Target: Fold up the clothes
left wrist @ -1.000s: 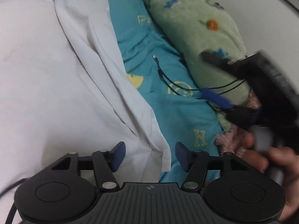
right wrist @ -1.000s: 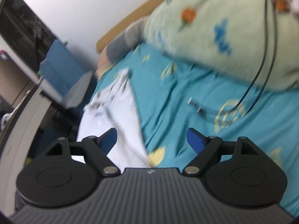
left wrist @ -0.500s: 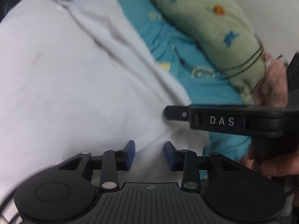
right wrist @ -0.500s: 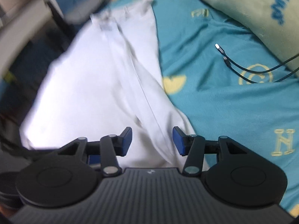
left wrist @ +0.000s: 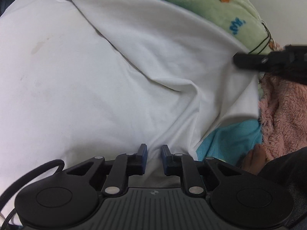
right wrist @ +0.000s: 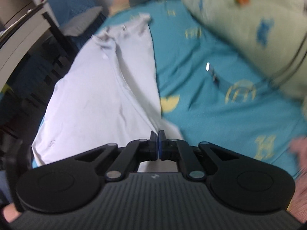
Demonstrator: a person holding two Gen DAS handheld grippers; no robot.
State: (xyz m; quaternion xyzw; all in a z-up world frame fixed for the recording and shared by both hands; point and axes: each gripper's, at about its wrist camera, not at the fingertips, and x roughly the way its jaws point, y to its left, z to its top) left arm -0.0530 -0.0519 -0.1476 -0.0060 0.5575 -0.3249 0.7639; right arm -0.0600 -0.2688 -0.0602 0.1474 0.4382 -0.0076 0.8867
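Note:
A white shirt (left wrist: 96, 80) lies spread on the teal bedsheet (left wrist: 230, 140), collar at the far end. My left gripper (left wrist: 154, 149) is shut on a bunched fold of its near hem. My right gripper (right wrist: 158, 140) is shut on the shirt's (right wrist: 99, 95) edge, which stretches away from its pads. In the left wrist view the right gripper (left wrist: 268, 59) shows as a black bar at the right, lifting the shirt's right side off the sheet.
A green plush blanket (left wrist: 211, 7) and a pink fleece (left wrist: 284, 111) lie along the right. Charging cables (right wrist: 213, 74) lie on the teal sheet (right wrist: 211, 115). A blue chair (right wrist: 73, 5) and a desk edge (right wrist: 23, 28) stand beyond the bed's far left.
Both grippers closed from open onto the shirt's near edge. The right gripper pulled its side to the right, spreading the shirt over the sheet.

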